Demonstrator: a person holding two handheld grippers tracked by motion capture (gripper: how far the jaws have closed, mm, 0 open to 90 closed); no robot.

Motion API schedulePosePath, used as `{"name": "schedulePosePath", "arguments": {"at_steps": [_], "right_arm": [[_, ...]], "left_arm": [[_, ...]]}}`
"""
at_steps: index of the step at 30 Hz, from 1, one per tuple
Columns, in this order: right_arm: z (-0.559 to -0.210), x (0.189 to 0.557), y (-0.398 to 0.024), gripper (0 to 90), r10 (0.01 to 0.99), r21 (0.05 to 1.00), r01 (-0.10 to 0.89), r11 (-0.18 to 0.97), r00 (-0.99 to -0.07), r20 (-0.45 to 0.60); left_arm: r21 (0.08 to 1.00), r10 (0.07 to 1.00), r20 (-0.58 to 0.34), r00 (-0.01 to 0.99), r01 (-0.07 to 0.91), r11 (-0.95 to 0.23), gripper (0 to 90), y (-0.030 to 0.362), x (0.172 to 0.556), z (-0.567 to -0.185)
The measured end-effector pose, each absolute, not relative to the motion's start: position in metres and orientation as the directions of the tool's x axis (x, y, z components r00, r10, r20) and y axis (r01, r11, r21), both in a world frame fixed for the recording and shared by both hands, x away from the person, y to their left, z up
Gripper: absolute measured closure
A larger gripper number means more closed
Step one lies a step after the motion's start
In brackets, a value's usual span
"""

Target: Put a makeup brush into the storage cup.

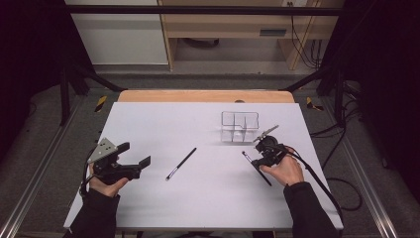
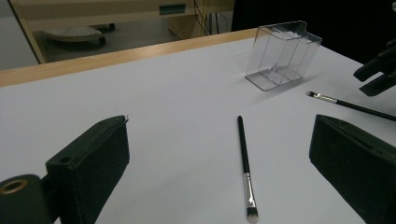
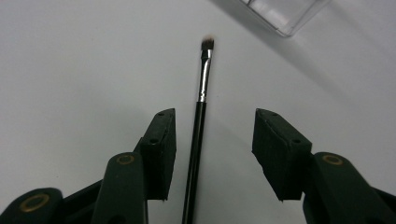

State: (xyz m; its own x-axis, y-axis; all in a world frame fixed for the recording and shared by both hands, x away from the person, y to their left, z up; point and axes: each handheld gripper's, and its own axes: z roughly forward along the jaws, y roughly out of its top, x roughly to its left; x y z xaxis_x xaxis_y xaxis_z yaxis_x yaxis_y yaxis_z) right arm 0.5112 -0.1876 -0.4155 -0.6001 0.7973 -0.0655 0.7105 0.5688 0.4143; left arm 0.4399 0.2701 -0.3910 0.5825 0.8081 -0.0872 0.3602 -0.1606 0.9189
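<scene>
Brushes on the white table [image 1: 163, 208]. My right gripper [image 1: 257, 159], lower right of the high view, stands released: in the right gripper view its pads flank the right brush [image 3: 200, 121] without touching, bristles pointing to the top edge. My left gripper [image 1: 141, 166], lower left, is spread wide and holds nothing. The second brush [image 1: 181, 163] lies near centre. A clear organizer [image 1: 239, 127] stands upper right of centre.
</scene>
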Motion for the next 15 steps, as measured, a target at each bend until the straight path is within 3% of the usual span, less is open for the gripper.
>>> {"name": "schedulePosePath", "arguments": {"at_steps": [10,15], "right_arm": [[-0.425,0.534,-0.174,51.8,0.752,0.304,0.702,0.644,-0.654,-0.081],[-0.433,0.541,-0.17,54.7,0.768,0.269,0.731,0.627,-0.638,-0.056]], "left_arm": [[0.919,0.808,-0.087,0.582,0.361,-0.162,4.6,0.271,0.44,-0.391],[0.919,0.809,-0.088,0.581,0.361,-0.159,4.6,0.271,0.44,-0.391]]}}
